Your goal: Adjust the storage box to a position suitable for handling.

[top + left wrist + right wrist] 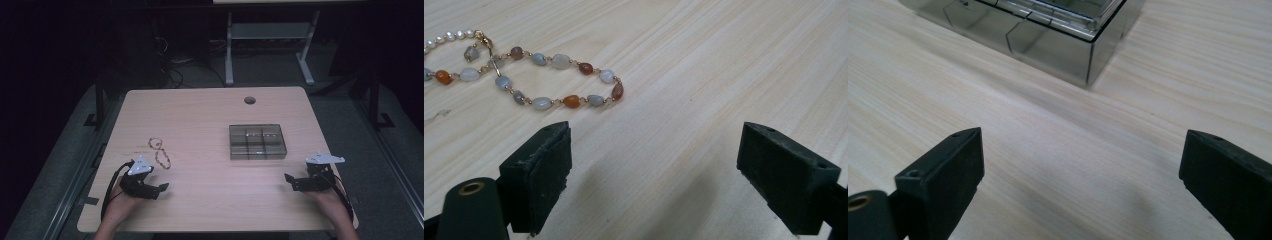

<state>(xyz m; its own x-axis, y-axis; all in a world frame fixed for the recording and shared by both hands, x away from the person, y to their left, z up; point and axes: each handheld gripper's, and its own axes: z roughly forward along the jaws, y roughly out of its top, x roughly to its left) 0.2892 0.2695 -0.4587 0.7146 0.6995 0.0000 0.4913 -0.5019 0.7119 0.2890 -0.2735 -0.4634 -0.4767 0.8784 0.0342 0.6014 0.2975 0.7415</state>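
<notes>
You are at the very start of the job, as it looks: both claws rest low over the near part of the table [210,200] and nothing is picked up yet. Your left gripper [161,188] sits by the near left corner with its jaws spread wide and nothing between them; the left gripper view shows bare wood in the gap. Your right gripper [288,179] sits by the near right corner, jaws likewise wide apart and empty.

The bead bracelet [160,151] lies flat on the left half of the table, looped over itself, just beyond your left gripper and a little to its left. A short string of small white beads [446,39] joins it at a gold clasp [483,38]. The clear compartment box [257,141] stands right of the table's middle, near your right gripper but apart from it; its lid looks shut, though the glare makes that hard to tell.

The likely aim is to get the bracelet into the box. The next move calls for easing the left gripper forward so the jaws straddle one strand of beads, low enough to pinch it off the wood. Your right gripper is placed to steady or open the box.
</notes>
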